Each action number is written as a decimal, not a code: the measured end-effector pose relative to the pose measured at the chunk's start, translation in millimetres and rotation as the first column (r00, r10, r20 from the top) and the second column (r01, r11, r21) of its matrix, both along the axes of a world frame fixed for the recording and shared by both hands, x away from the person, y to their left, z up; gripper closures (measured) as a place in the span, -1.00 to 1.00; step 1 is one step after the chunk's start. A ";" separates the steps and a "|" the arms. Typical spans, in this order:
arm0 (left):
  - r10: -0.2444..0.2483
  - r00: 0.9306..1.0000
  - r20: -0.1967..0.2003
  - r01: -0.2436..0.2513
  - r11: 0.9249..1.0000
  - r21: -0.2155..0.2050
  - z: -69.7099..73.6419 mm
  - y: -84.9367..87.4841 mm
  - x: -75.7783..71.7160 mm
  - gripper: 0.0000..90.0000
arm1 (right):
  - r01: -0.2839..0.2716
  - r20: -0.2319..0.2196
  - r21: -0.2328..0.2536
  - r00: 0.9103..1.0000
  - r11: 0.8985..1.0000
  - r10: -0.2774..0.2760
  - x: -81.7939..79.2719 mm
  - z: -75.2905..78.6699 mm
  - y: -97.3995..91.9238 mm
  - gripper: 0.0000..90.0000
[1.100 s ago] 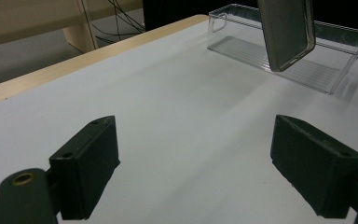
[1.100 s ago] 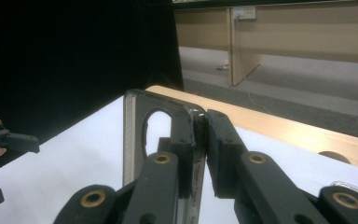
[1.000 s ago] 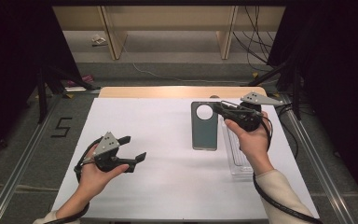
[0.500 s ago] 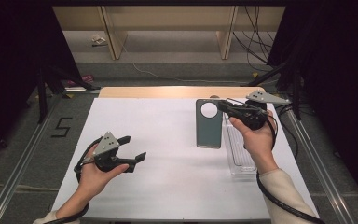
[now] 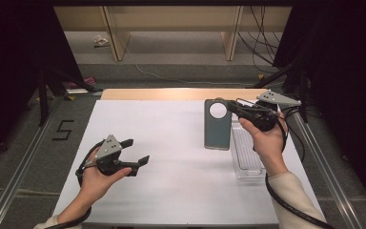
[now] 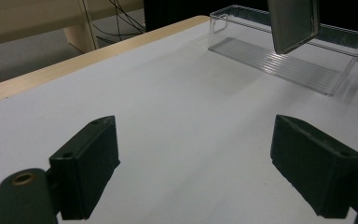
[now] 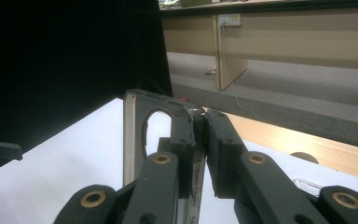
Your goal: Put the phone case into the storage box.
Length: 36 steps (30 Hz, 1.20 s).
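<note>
right gripper [image 5: 231, 106] clamped on top edge of phone case [image 5: 218, 128], hanging beside clear tray [image 5: 248, 160] | left gripper [image 5: 136, 152] jaws apart, nothing held | case likely light, thin, flexible, slick; pinch the rim by camera hole

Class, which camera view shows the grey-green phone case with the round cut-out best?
The high view: the phone case appears whole, round cut-out at its top, pinched by the right claw beside the clear tray. The left gripper view catches one lower corner above the tray. The right gripper view sees it edge-on between the jaws.
</note>
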<state>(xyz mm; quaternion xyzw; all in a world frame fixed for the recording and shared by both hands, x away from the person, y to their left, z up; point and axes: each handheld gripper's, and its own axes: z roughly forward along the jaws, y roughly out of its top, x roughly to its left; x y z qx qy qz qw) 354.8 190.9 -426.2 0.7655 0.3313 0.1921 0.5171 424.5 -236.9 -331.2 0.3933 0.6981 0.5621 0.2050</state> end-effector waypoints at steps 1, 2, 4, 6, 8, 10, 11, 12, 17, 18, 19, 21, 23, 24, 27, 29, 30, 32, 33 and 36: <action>0.001 1.000 0.000 -0.001 1.000 -0.001 0.0 0.0 0.0 -0.67 | 0.000 0.000 0.001 1.000 1.000 0.000 0.1 0.2 -0.5 0.83; 0.001 1.000 0.000 -0.001 1.000 0.000 0.1 0.1 0.0 -0.67 | 0.001 0.001 0.000 1.000 1.000 -0.001 0.2 0.3 -1.0 0.83; 0.001 1.000 0.000 -0.001 1.000 -0.001 0.0 0.1 0.0 -0.67 | 0.002 0.001 0.000 1.000 1.000 -0.002 0.3 0.7 -1.9 0.83; 0.001 1.000 0.000 -0.001 1.000 -0.001 0.0 0.0 0.0 -0.67 | 0.005 0.004 -0.001 1.000 1.000 -0.005 0.3 1.2 -3.2 0.83; 0.001 1.000 0.000 -0.001 1.000 -0.002 0.0 0.1 0.0 -0.67 | 0.006 0.003 -0.001 1.000 1.000 -0.006 0.3 1.9 -4.8 0.83; 0.001 1.000 0.000 -0.001 1.000 -0.002 -0.1 0.1 0.1 -0.67 | 0.009 0.004 0.002 1.000 1.000 -0.009 0.3 2.7 -6.5 0.83; 0.001 1.000 -0.001 -0.001 1.000 -0.002 -0.2 0.1 0.1 -0.67 | 0.010 0.005 0.002 1.000 1.000 -0.010 0.5 3.1 -7.4 0.83; 0.001 1.000 -0.001 -0.001 1.000 -0.002 -0.2 0.1 0.1 -0.67 | 0.011 0.007 0.002 1.000 1.000 -0.011 0.5 3.4 -8.2 0.83; 0.001 1.000 -0.001 -0.001 1.000 -0.003 -0.1 0.0 0.1 -0.67 | 0.021 0.008 0.012 1.000 1.000 -0.021 0.5 4.8 -12.1 0.83; 0.001 1.000 -0.002 -0.001 1.000 -0.003 -0.2 0.0 0.1 -0.67 | 0.022 0.008 0.013 1.000 1.000 -0.022 0.4 5.1 -12.8 0.83; 0.001 1.000 -0.001 -0.001 1.000 -0.004 -0.1 0.0 0.1 -0.67 | 0.023 0.012 0.014 1.000 1.000 -0.023 0.6 5.3 -13.4 0.83; 0.002 1.000 -0.001 -0.002 1.000 -0.005 -0.1 0.0 0.2 -0.67 | 0.027 0.011 0.009 1.000 1.000 -0.027 0.4 6.0 -14.8 0.83; 0.001 1.000 -0.001 -0.001 1.000 -0.005 -0.2 0.0 0.2 -0.67 | 0.029 0.011 0.010 0.999 1.000 -0.030 0.5 6.4 -16.1 0.83; 0.001 1.000 -0.002 -0.001 1.000 -0.006 -0.2 0.0 0.2 -0.67 | 0.032 0.013 0.007 0.999 0.999 -0.032 0.7 6.5 -16.8 0.83; 0.002 1.000 -0.002 -0.002 1.000 -0.006 -0.3 0.0 0.3 -0.67 | 0.038 0.014 0.004 0.999 0.999 -0.038 0.8 7.0 -18.8 0.83; 0.002 1.000 -0.002 -0.002 1.000 -0.005 -0.3 -0.1 0.3 -0.67 | 0.041 0.015 0.005 0.999 0.999 -0.041 0.9 7.4 -20.4 0.83; 0.001 1.000 -0.002 -0.001 1.000 -0.005 -0.4 -0.1 0.3 -0.67 | 0.043 0.015 0.005 0.999 0.999 -0.043 0.9 7.7 -21.2 0.83; 0.001 1.000 -0.001 -0.001 1.000 -0.004 -0.6 -0.2 0.4 -0.67 | 0.048 0.019 0.005 0.999 0.999 -0.048 0.9 8.1 -22.6 0.83; 0.001 1.000 -0.001 -0.001 1.000 -0.005 -0.6 -0.2 0.4 -0.67 | 0.050 0.018 0.002 0.999 0.999 -0.050 0.9 8.4 -23.3 0.83; 0.001 1.000 -0.003 -0.001 1.000 -0.006 -0.5 -0.2 0.3 -0.67 | 0.055 0.022 0.000 0.998 0.998 -0.055 1.1 8.8 -25.1 0.83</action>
